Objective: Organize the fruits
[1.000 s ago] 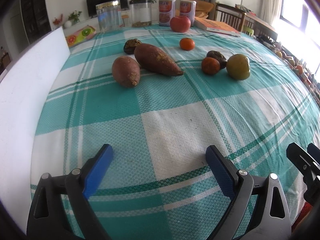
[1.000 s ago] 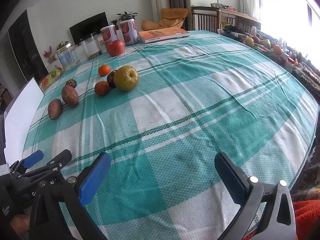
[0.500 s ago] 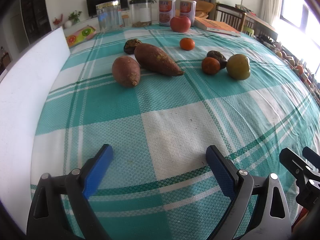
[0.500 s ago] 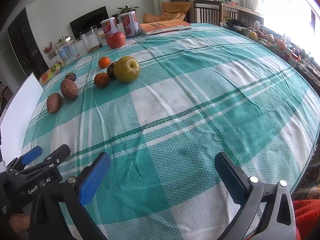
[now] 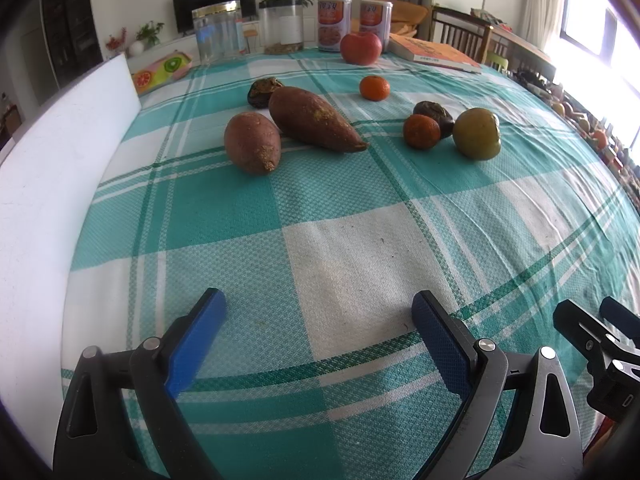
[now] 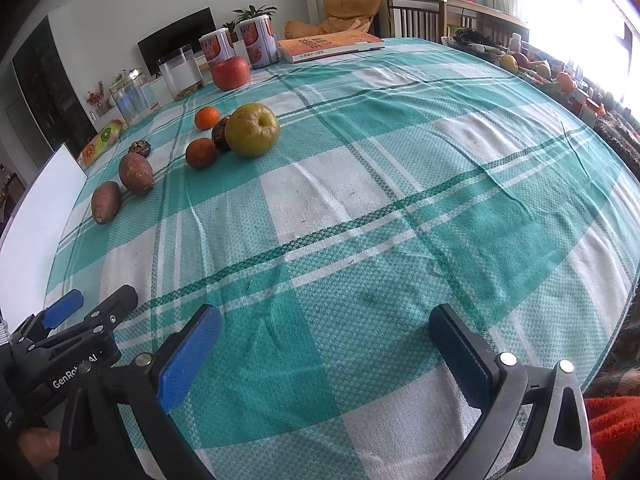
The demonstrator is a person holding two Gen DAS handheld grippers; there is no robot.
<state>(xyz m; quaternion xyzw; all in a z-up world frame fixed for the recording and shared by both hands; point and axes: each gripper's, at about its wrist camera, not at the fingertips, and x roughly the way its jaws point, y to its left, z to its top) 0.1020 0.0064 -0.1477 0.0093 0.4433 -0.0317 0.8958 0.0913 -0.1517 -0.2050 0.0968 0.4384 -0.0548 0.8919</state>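
Two sweet potatoes (image 5: 253, 142) (image 5: 314, 118) lie on the teal checked tablecloth (image 5: 360, 248). To their right are a dark orange (image 5: 421, 131), a dark round fruit (image 5: 434, 113) and a yellow-green apple (image 5: 477, 133). Farther back are a small orange (image 5: 374, 87), a dark fruit (image 5: 262, 89) and a red apple (image 5: 361, 48). My left gripper (image 5: 320, 320) is open and empty, well short of the sweet potatoes. My right gripper (image 6: 326, 332) is open and empty; the yellow-green apple (image 6: 252, 129) and oranges (image 6: 201, 152) lie far ahead left.
A white board (image 5: 48, 168) runs along the table's left edge. Two cans (image 5: 334, 24), clear jars (image 5: 218, 34), a book (image 5: 434, 51) and a fruit-print case (image 5: 160, 72) stand at the far edge. Clutter (image 6: 552, 76) lines the right side.
The right wrist view has shifted slightly closer toward the fruit. In the left wrist view the right gripper sits lower at the right edge. The fruits have not moved.
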